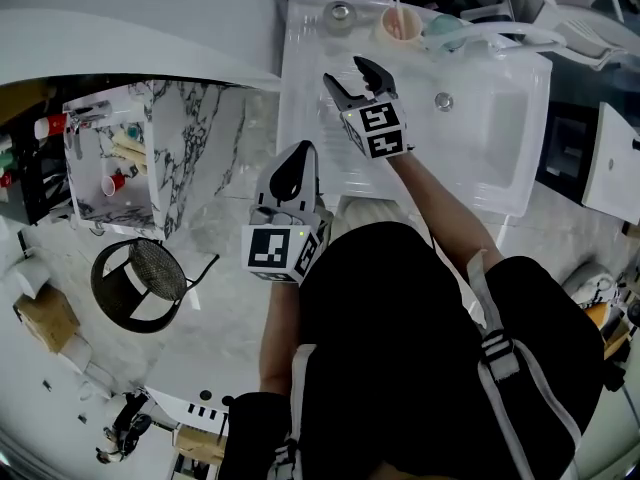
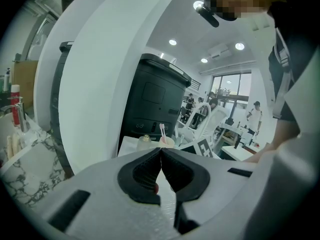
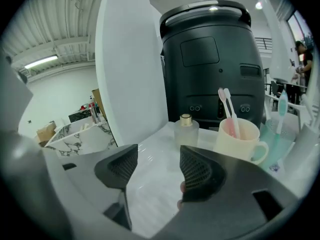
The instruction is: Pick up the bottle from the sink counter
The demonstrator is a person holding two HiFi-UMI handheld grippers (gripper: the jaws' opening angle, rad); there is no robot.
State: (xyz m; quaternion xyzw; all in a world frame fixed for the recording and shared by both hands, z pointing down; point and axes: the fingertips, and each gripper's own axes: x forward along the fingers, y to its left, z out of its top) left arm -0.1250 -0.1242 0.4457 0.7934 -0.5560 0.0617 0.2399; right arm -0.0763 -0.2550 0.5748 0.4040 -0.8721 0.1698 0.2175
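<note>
We see the right gripper (image 1: 347, 71) with fingers wide apart and empty. The frosted bottle (image 1: 340, 13) stands at its twelve o'clock on the tabletop (image 1: 305, 118). The left gripper (image 2: 161, 153) has its fingers closed on nothing.

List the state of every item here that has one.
Small frosted glass bottle with gold cap: upright, capped, untouched.
Cream ceramic mug: upright, holding pink and white toothbrushes.
Left gripper: shut, empty.
Right gripper: open, empty, short of the bottle.
</note>
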